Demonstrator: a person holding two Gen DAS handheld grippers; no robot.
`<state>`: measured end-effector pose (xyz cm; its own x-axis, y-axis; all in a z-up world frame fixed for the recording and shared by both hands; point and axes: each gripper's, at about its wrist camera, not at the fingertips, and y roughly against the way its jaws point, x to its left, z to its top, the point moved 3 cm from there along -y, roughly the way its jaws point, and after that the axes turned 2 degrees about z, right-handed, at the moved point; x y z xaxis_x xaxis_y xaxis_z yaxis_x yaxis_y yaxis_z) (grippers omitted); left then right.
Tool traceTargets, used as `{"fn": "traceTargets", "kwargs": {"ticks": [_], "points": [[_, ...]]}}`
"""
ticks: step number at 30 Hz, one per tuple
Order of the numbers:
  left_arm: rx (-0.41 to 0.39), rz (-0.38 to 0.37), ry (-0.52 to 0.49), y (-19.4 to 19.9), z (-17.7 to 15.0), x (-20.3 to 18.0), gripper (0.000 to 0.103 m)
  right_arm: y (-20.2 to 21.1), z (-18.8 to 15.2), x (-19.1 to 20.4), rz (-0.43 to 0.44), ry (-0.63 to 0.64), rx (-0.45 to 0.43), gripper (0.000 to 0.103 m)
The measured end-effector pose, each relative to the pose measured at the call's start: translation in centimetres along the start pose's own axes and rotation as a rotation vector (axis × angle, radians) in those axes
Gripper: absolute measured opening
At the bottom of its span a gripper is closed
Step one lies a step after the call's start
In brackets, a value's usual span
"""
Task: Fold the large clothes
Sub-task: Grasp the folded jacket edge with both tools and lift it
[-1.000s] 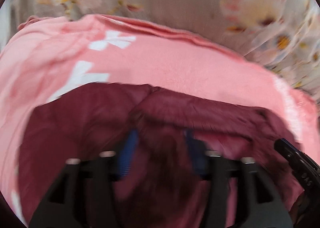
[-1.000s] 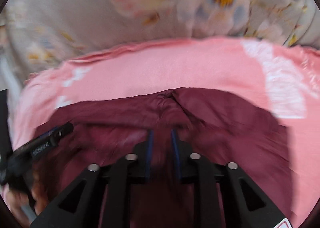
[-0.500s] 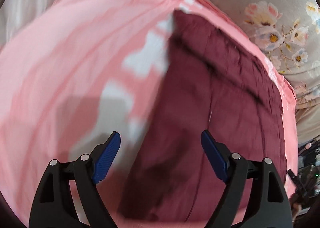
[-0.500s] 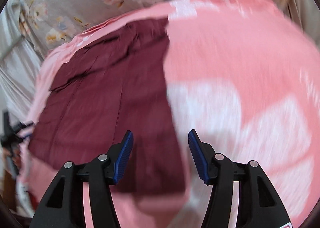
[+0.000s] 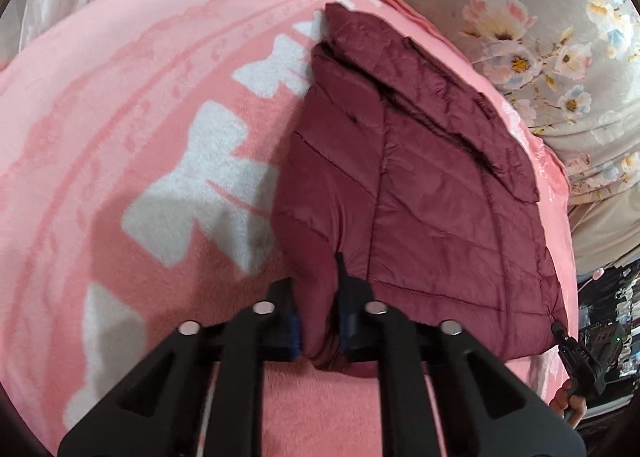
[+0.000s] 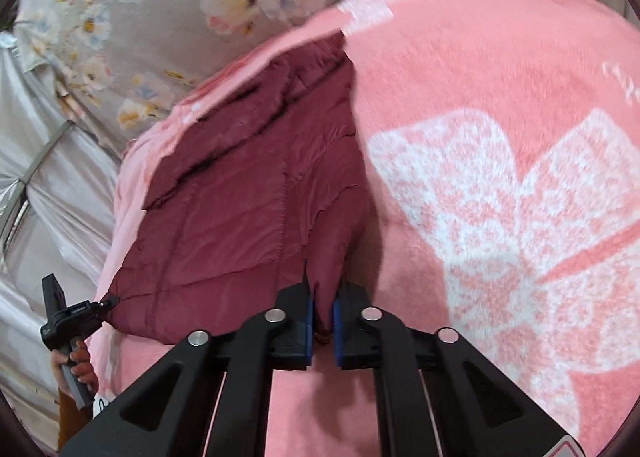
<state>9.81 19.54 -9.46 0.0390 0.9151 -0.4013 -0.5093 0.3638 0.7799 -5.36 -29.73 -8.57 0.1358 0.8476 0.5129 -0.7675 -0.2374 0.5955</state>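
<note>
Between both claws' pads: maroon jacket [image 5: 420, 185] corners.

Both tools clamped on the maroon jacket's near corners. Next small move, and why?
Probably lift both corners together and carry the near hem toward the far collar end. The left tool and right tool each pinch a near corner of the maroon jacket, which lies flat and lengthwise on the pink blanket, already narrowed, so a crosswise fold looks like what remains.
</note>
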Motion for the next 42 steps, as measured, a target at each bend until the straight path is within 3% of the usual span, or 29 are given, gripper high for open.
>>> {"fn": "traceTargets", "kwargs": {"ticks": [6,10,15,19,24,30,34,42], "points": [[-0.113,-0.089,-0.014,7.2,-1.0,-1.5,0.004,7.6,-0.8,3.4,0.072,0.094,-0.147,0.004],[-0.225,-0.134,-0.013,13.6,-2.1,-2.3,0.004,13.8,-0.9,5.7,0.17,0.167,-0.268,0.003],[-0.392,-0.169,-0.039,21.5,-1.1,-4.4,0.004,19.1,1.9,7.3,0.224,0.14,-0.423,0.003],[-0.484,-0.178,-0.077,23.8,1.4,-7.0,0.004,18.5,6.3,7.6,0.276,0.088,-0.5,0.003],[-0.508,-0.068,-0.141,20.0,6.4,-10.4,0.004,11.8,12.3,7.0,0.183,0.055,-0.46,0.003],[-0.342,0.082,-0.127,8.7,11.9,-10.0,0.004,1.5,16.0,4.9,0.05,0.01,-0.325,0.003],[-0.236,0.156,-0.116,2.1,13.3,-8.7,0.004,-3.4,16.4,3.5,-0.014,-0.016,-0.261,0.003],[-0.139,0.238,-0.133,-5.7,13.5,-7.6,0.005,-9.6,16.9,1.1,-0.104,-0.051,-0.193,0.003]]}}
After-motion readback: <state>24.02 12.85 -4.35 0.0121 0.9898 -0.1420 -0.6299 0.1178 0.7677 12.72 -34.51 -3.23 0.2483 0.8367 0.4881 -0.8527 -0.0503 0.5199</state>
